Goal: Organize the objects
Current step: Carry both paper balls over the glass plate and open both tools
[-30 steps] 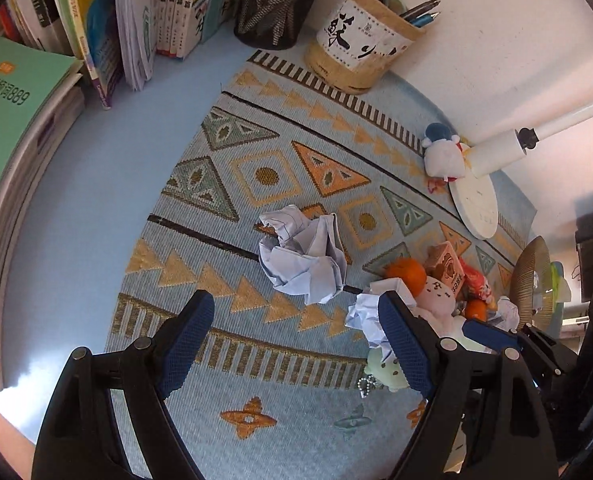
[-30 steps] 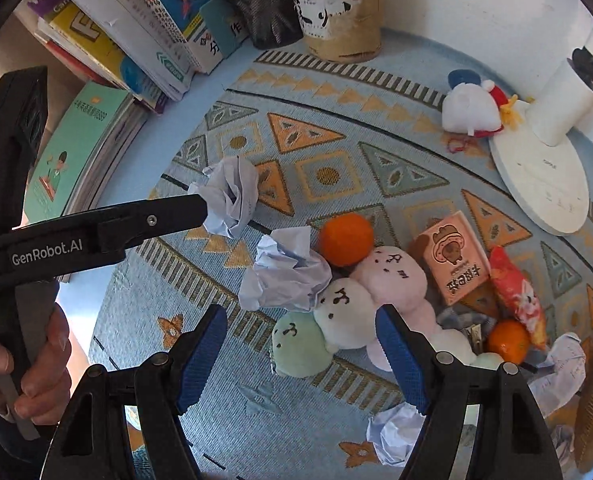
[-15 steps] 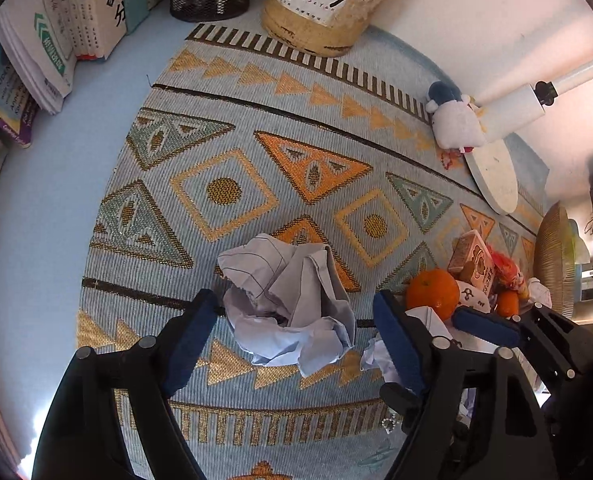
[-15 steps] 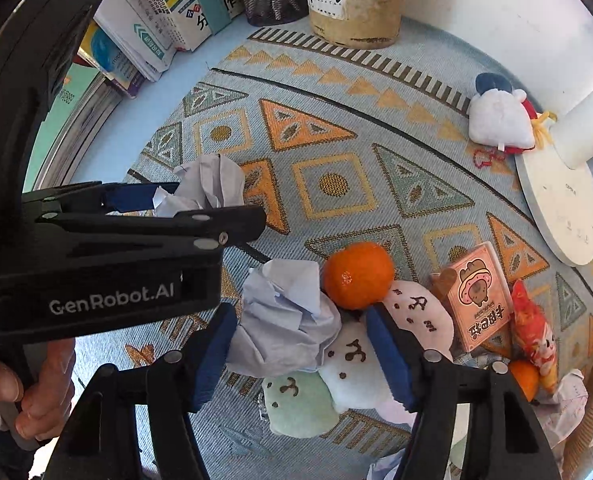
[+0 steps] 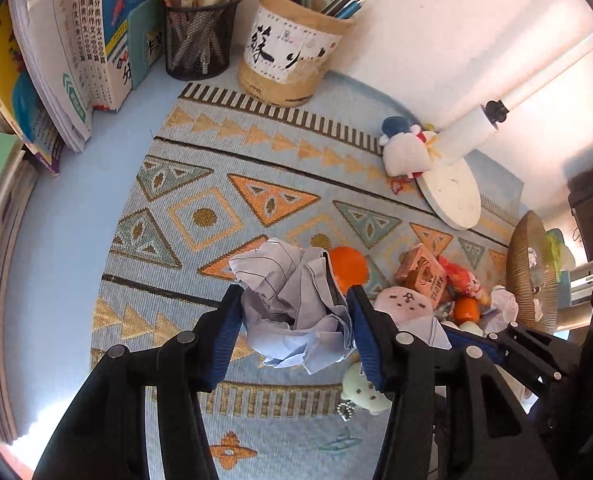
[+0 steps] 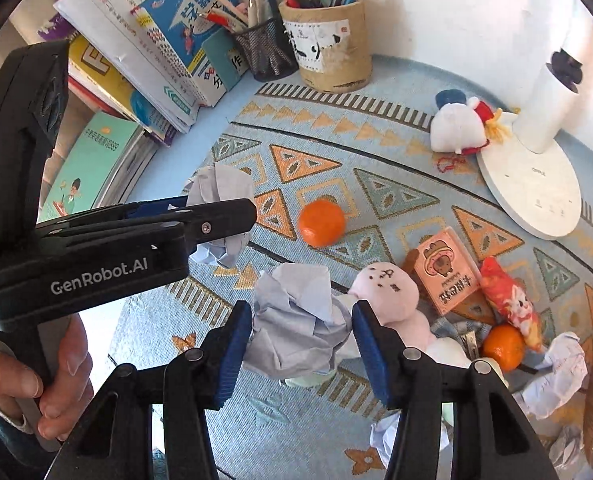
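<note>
Two grippers are closing, each clamping its own crumpled paper: left gripper squeezing paper ball, right gripper squeezing paper wad near the orange.

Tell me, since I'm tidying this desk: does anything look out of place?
Yes. Crumpled paper balls lie as litter among the toys and oranges on the mat; each closing gripper, left and right, already pinches one.
</note>
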A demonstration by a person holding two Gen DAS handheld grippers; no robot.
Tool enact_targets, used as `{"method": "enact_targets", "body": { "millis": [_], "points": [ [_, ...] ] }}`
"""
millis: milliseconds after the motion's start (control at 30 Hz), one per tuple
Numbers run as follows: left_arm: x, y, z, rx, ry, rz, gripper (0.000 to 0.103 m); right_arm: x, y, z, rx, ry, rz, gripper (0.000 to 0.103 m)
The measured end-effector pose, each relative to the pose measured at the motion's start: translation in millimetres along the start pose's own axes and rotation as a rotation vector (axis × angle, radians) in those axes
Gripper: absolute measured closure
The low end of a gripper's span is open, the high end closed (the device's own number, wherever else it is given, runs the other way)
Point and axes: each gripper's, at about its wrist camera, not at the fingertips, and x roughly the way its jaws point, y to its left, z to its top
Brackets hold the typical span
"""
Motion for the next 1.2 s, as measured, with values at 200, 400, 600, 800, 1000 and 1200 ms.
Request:
{"method": "enact_targets", "body": {
  "millis": [200, 400, 600, 800, 1000, 1200],
  "points": [
    [-22, -49, -9, 0.070, -0.043, -0.012, 0.053, -32, -20, -23, 0.066, -0.042, -0.007, 0.052],
    [-30, -104, -19, 0.150, -0.060, -0.028, 0.053, -62, -52, -49, 0.121, -0.076, -0.051, 0.052],
    [-32, -153, -28, 0.221, -0.063, -0.044, 0.053, -88, -91, -70, 0.193, -0.105, -0.093, 0.052],
    [-33, -194, -35, 0.272, -0.066, -0.062, 0.053, -114, -123, -84, 0.256, -0.146, -0.122, 0.052],
    [-35, -238, -35, 0.331, -0.088, -0.084, 0.053, -142, -153, -98, 0.302, -0.196, -0.161, 0.052],
    [-40, -290, -31, 0.424, -0.128, -0.107, 0.053, -203, -209, -114, 0.383, -0.309, -0.282, 0.052]
  ]
}}
